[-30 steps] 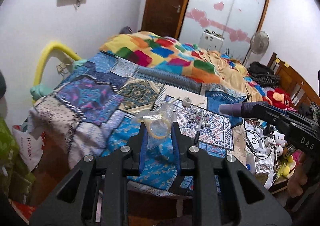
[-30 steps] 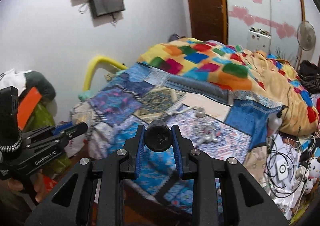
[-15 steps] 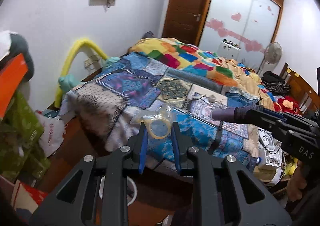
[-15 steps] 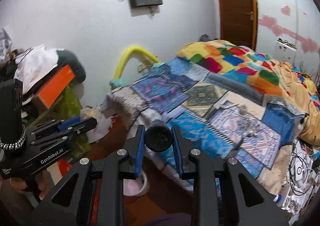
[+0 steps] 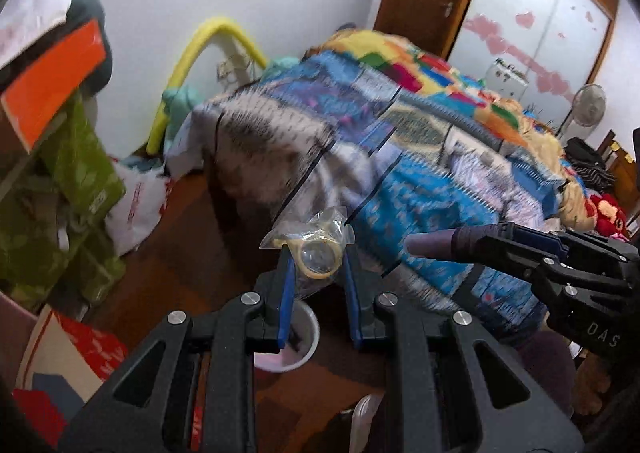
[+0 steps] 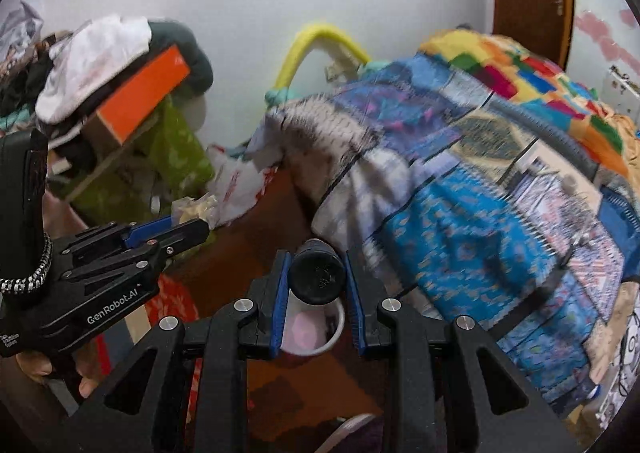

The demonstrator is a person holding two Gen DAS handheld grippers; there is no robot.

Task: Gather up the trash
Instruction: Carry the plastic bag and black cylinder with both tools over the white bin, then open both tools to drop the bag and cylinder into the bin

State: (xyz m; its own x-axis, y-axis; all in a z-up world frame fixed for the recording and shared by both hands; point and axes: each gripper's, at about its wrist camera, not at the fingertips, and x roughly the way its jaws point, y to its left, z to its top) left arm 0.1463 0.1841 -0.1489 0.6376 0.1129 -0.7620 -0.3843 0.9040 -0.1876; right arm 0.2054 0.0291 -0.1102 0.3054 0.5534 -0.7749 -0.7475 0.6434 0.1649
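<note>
Tongs both loaded — left tongs [image 5: 316, 273] clamp clear plastic bag [image 5: 310, 243], right tongs [image 6: 317, 273] clamp dark tube [image 6: 317, 272] — both above white bin [image 6: 320, 333].

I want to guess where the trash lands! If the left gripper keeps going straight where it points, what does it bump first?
Probably the white bin on the floor, just beyond the left gripper and its plastic bag; depth is uncertain.

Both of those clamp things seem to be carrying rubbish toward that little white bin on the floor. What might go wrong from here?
The left gripper holds only a crumpled clear plastic bag; flimsy plastic might slip out before reaching the white bin. The right gripper grips a dark, round cylinder that might roll free. The bin's mouth looks small, so two drops close together could miss or tip it.
</note>
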